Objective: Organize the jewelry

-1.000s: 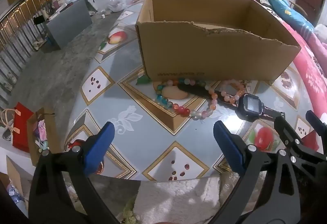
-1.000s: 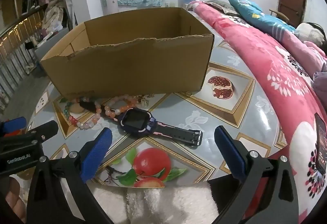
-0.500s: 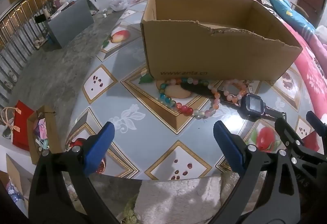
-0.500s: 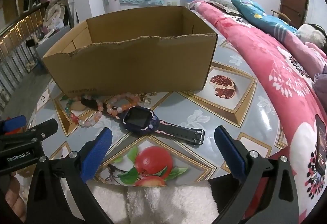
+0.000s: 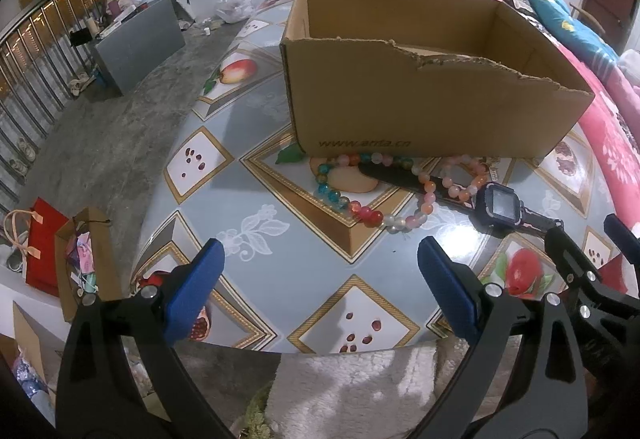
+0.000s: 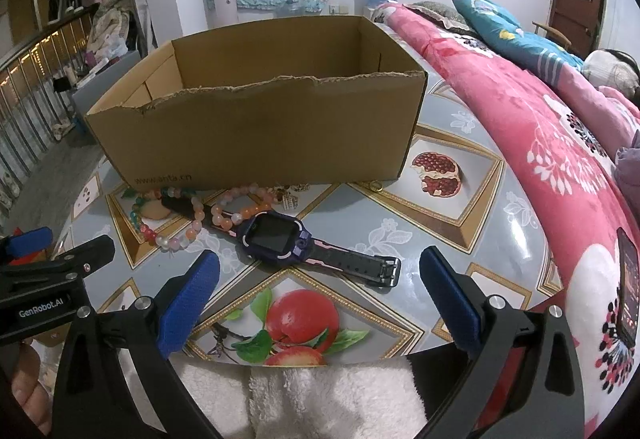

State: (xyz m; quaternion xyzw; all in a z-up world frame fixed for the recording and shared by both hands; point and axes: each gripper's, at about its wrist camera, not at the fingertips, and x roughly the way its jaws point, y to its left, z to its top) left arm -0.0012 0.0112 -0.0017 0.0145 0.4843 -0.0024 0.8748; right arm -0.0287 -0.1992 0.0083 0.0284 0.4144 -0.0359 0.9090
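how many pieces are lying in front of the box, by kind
Bead bracelets: 2, the multicolour bracelet and the pink-orange bracelet
Watches: 1, the purple smartwatch
Small metal charms: at least 1, charm, too small to tell more
Total: 4, all outside the cardboard box

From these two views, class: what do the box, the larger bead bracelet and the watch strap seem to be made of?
Box: brown corrugated cardboard, matte, with a ragged torn top edge.
Larger bead bracelet: glossy, translucent multicoloured beads, probably glass or plastic.
Watch strap: dark, flexible, likely rubber or silicone, with a buckle at its end.
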